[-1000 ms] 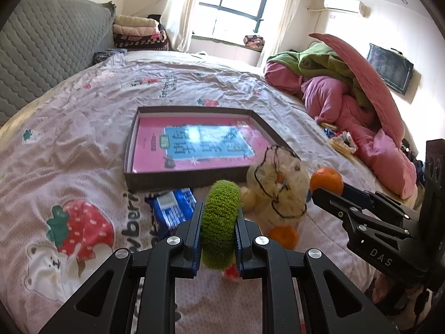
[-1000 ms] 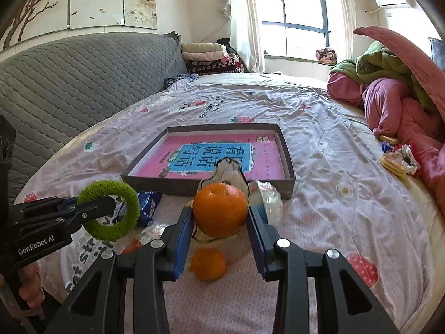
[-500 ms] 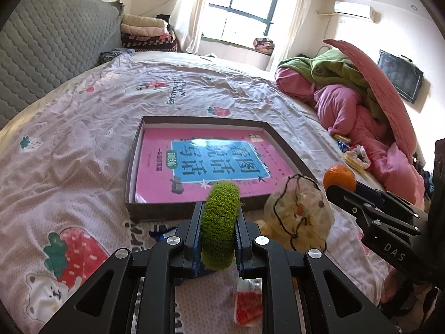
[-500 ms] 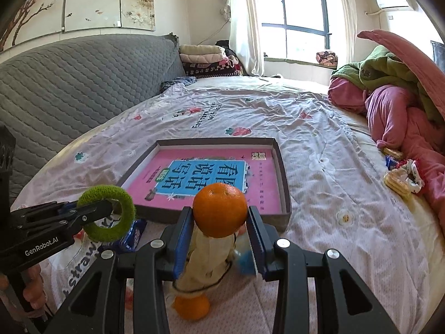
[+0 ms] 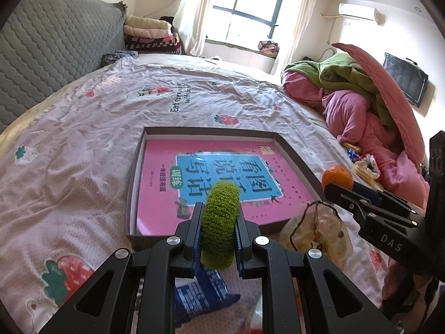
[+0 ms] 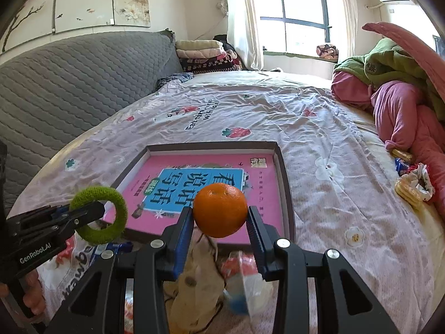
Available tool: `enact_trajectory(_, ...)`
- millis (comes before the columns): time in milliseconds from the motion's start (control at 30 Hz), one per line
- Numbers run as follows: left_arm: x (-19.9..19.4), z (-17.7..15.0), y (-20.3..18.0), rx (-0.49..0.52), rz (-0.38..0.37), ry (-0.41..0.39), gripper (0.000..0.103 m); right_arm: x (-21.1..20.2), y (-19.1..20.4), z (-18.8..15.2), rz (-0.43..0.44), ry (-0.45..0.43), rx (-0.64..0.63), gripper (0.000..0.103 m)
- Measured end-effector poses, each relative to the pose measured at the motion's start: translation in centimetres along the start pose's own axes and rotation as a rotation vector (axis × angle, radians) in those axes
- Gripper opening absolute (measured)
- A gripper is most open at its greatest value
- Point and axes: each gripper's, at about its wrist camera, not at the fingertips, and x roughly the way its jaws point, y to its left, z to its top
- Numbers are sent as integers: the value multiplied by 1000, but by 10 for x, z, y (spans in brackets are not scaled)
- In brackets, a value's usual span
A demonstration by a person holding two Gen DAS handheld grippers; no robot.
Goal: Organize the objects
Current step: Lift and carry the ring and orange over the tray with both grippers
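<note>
Bed (image 5: 83, 128) spreads out ahead of my fingers, covered by a pale pink sheet with strawberry prints and lettering. Grey quilted headboard (image 6: 69, 83) far left of my fingers. Folded blankets (image 6: 205, 55) stacked at its far end. Straight ahead, past the bed: dark-framed window (image 6: 303, 8), bright daylight, white curtains (image 5: 192, 14) either side. Right of my fingers: heap of pink and green bedding (image 5: 361, 105). Cream walls; AC unit (image 5: 358, 14) high right, floral panel painting (image 6: 83, 0) above the headboard, dark screen (image 5: 404, 79) on right wall.
</note>
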Motion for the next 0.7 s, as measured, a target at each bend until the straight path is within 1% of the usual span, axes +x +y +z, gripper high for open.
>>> enact_trajectory(133, 7, 5, 3, -3, 8, -4, 19, 12, -4, 7, -17, 13, -4, 40)
enact_trajectory(200, 12, 8, 4, 1, 25, -4, 19, 19, -6, 9, -18, 26, -3, 40)
enact_trajectory(300, 24, 12, 8, 3, 31, 16, 19, 32, -7, 10, -29, 53, -13, 40)
enact_trajectory(533, 47, 12, 19, -26, 38, 58, 19, 56, -11, 4, -33, 107, -13, 40)
enact_trajectory(700, 56, 10, 24, -34, 45, 68, 19, 69, -17, -3, -30, 153, 8, 40)
